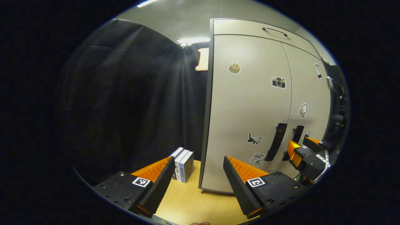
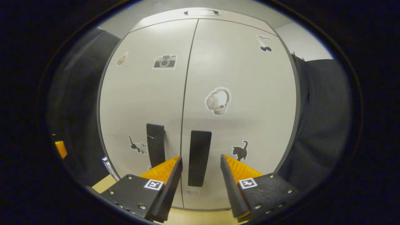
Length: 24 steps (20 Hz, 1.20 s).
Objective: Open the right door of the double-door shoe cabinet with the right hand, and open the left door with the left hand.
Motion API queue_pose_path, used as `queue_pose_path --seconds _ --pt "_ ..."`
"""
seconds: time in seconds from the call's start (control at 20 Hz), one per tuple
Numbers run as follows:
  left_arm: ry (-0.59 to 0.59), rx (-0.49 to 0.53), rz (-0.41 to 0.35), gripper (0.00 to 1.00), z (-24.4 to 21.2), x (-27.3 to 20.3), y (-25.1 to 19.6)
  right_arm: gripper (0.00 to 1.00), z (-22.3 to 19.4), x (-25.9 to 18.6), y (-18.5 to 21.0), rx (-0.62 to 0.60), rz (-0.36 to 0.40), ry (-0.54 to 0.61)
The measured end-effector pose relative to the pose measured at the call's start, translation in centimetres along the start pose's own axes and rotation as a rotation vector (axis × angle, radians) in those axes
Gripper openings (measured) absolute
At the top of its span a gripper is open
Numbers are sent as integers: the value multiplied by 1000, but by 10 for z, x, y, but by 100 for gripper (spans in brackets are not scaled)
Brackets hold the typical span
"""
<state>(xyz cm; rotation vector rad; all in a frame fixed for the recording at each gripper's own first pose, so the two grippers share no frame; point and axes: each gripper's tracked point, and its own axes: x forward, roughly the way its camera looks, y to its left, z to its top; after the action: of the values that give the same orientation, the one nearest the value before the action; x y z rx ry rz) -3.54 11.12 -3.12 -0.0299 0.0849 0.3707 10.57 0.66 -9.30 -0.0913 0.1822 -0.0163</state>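
Observation:
The pale shoe cabinet fills the right gripper view, with its left door [image 2: 143, 93] and right door [image 2: 250, 78] both closed and stickers on each. A black vertical handle sits on each door beside the centre seam. My right gripper [image 2: 201, 157] is open, its fingers standing on either side of the right handle [image 2: 199, 147] without pressing on it. The left handle [image 2: 155, 143] is free. In the left gripper view my left gripper [image 1: 198, 157] is open and empty, off the cabinet's left corner and well short of the left handle [image 1: 276, 140]. The right gripper [image 1: 299, 144] shows there at the right handle [image 1: 298, 131].
The cabinet stands on a light wooden surface [image 1: 187, 200]. A few upright books [image 1: 182, 165] stand by its left side. Black cloth [image 1: 125, 103] hangs to the left and behind. A top drawer with a thin handle [image 1: 274, 30] sits above the doors.

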Motion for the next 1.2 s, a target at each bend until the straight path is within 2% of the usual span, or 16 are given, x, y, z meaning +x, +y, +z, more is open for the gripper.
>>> queue_pose_path --seconds 0.2,0.25,0.3,0.35,0.45,0.5,0.6,0.65,0.7,1.0,1.2 --pt "6 -12 23 96 -1 4 12 69 -5 13 9 -16 -1 10" --pt "12 -15 25 96 -3 5 15 69 -5 16 7 -21 -23 6" --pt "16 -19 27 96 -4 7 17 54 -4 20 8 -24 -36 3" --pt "22 -23 28 96 -5 8 18 50 -5 23 7 -32 -46 -1" --pt "32 -29 30 97 -8 11 22 50 -5 36 3 -25 -78 -8" --pt "36 -32 31 97 -10 11 25 40 -6 28 3 -6 -81 -5" --pt "41 -35 34 96 -11 12 30 30 -4 26 3 27 -81 -6" --pt "42 -35 35 96 -11 12 31 30 -4 25 3 39 -82 -7" --pt "42 -37 31 96 -11 12 31 22 -5 27 4 41 -77 -4" --pt "53 -33 -26 97 -16 12 19 22 -6 12 0 61 -53 -6" --pt "69 -23 -100 96 -20 11 -4 22 -10 -17 -8 85 -9 -9"
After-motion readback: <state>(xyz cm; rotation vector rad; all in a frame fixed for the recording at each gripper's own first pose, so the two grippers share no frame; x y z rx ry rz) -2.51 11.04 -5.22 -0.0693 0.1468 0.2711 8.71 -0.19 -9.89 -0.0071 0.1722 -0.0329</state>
